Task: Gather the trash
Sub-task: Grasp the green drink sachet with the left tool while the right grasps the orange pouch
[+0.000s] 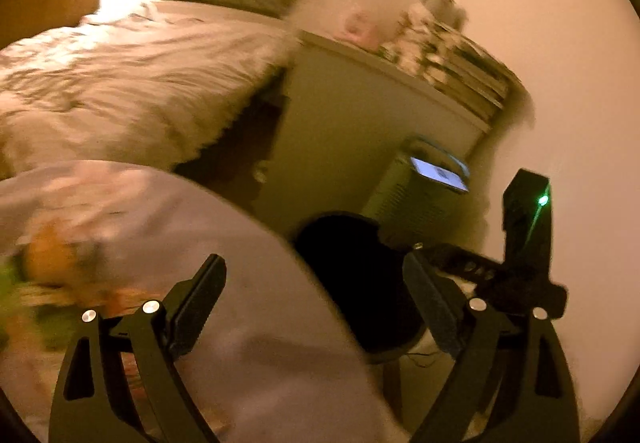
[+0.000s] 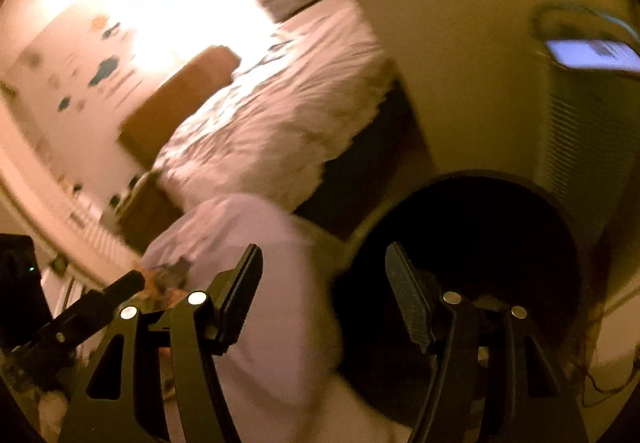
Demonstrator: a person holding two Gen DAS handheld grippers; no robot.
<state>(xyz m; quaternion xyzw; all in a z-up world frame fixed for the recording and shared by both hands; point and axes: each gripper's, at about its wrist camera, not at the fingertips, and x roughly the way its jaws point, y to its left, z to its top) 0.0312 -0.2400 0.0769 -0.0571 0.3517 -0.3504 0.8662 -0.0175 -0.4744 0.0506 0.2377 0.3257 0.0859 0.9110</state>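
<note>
With both the left tongs [image 1: 316, 299] and right tongs [image 2: 324, 295] spread and empty, the thin, limp trash bag [image 1: 248, 303] is judged best pinched at its gathered rim.

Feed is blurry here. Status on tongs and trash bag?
Left tongs open, empty. Right tongs open, empty. White bag beside black bin. Nothing blocking.

One white trash bag [image 1: 256, 283], one black bin [image 2: 472, 243], one bed [image 1: 140, 75], one lit phone [image 1: 440, 173] and one stack of magazines [image 1: 460, 59] show; two grippers.
</note>
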